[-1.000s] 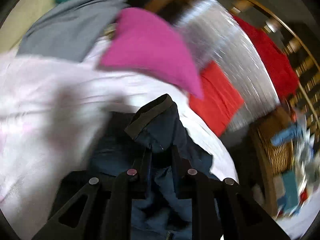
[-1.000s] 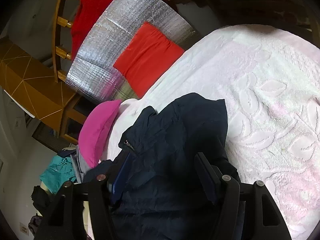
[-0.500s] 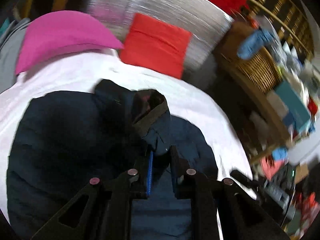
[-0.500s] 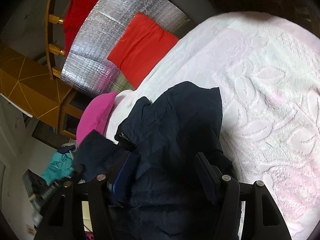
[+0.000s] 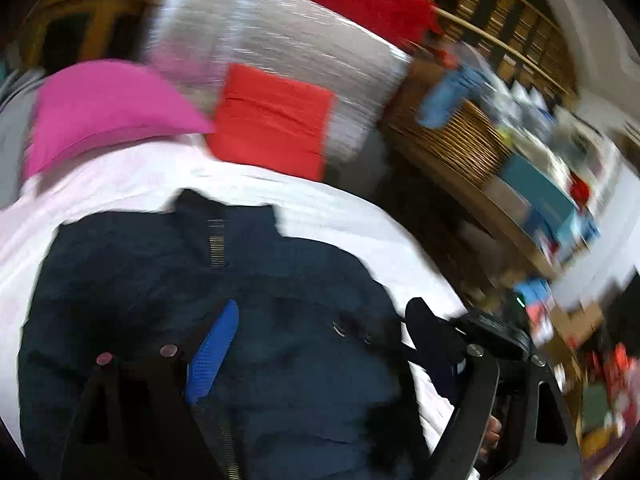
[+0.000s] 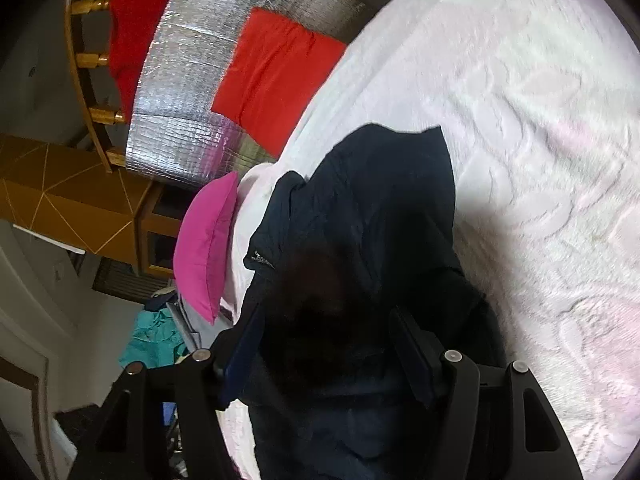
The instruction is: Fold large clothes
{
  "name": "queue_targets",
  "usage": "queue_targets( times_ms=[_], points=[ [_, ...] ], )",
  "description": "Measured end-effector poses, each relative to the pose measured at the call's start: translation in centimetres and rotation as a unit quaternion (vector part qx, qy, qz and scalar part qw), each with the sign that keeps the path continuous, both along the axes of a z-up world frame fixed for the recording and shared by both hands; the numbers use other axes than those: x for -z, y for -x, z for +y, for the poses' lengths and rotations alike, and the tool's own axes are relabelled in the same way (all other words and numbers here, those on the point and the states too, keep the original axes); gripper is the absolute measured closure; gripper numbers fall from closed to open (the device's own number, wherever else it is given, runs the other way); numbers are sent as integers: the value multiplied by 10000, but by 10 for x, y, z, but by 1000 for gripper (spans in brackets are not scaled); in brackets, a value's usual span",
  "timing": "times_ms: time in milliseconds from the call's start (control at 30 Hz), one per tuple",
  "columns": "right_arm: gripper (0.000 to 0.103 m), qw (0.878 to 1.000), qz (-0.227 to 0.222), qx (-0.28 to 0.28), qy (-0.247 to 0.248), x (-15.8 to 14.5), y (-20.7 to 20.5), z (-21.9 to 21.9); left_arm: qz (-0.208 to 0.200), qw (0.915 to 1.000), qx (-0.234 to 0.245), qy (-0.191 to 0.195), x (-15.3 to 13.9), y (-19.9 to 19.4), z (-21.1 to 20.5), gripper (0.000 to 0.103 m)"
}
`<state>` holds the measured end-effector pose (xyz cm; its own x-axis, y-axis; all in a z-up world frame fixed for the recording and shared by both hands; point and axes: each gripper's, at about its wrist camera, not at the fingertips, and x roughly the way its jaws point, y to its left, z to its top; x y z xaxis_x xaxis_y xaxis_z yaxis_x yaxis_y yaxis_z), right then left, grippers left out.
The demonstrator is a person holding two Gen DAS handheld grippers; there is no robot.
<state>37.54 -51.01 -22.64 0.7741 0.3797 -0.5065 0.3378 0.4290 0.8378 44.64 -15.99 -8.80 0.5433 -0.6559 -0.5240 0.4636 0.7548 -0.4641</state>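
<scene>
Left wrist view: no readable writing; the frame is blurred. A navy jacket (image 5: pixel 248 320) lies spread on a pale pink bedspread (image 5: pixel 120 176), filling the lower half from 6 to 9 o'clock. A zipper strip runs up its middle and small snaps show toward 4 o'clock. The left tongs (image 5: pixel 320 356) stand wide open over the jacket, gripping nothing; one blue pad (image 5: pixel 212 352) shows at left. At 10 o'clock lies a magenta pillow (image 5: pixel 104 108), at 12 a red cushion (image 5: pixel 272 120) against a silver foil sheet (image 5: pixel 280 40). A wicker basket (image 5: pixel 452 136) and cluttered shelves sit at 2 to 3 o'clock.

Right wrist view: a small white label (image 6: pixel 261 261) on the jacket's edge is too small to read. The jacket (image 6: pixel 380 208) is bunched on the bedspread (image 6: pixel 540 140), reaching from centre down to 6 o'clock. The right tongs (image 6: pixel 332 356) are partly open with dark fabric lying between the jaws; whether they pinch it cannot be told. The pillow (image 6: pixel 208 248) is at 9 o'clock, the cushion (image 6: pixel 272 72) and foil sheet (image 6: pixel 180 100) at 11, and a teal cloth (image 6: pixel 156 344) at 8.
</scene>
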Motion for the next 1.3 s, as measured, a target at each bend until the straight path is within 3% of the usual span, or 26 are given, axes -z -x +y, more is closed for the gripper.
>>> queue_targets(
  times_ms=[133,233,400,467,500,533,633,733,833,933,1033,1133,1200,1267,1300],
  points=[
    [34,9996,117,-16,-249,15,-7,2,521,9929,-1019,-321,32,-29,42,17],
    [34,9994,282,-42,-181,23,-12,5,978,9771,-1801,-571,58,-50,75,17],
    [34,9992,326,-200,68,26,-19,12,1690,9417,-2687,-1116,94,-74,118,18],
    [40,9986,301,-372,243,25,-23,22,1873,9377,-2723,-1071,102,-79,126,18],
    [54,9978,298,-494,321,26,-26,27,1968,9344,-2741,-1140,107,-82,129,18],
    [66,9966,328,-597,453,25,-28,33,1996,9332,-2744,-1179,109,-83,129,18],
    [79,9945,132,-624,831,12,-29,43,2026,9326,-2727,-1216,113,-86,128,18],
    [83,9881,-583,-374,1370,-22,-24,40,1901,9374,-2648,-1223,106,-83,120,18],
    [84,9795,-910,-132,1795,-42,-26,36,1737,9409,-2535,-1425,102,-84,105,18],
    [84,9714,-431,35,2334,-25,-46,28,1642,9387,-2432,-1811,102,-85,89,18],
    [84,9812,236,-37,1915,14,-58,12,1691,9395,-2443,-1706,101,-87,93,18],
    [82,9814,340,-31,1888,14,-51,6,1611,9397,-2560,-1593,92,-85,100,18],
    [74,9815,338,-58,1884,3,-40,5,1412,9418,-2607,-1584,80,-79,98,18],
    [35,9811,213,33,1921,-10,-22,8,1123,9426,-2628,-1726,70,-75,93,17],
    [34,9787,150,108,2047,-17,-12,14,916,9427,-2636,-1827,63,-72,88,17]
  ],
)
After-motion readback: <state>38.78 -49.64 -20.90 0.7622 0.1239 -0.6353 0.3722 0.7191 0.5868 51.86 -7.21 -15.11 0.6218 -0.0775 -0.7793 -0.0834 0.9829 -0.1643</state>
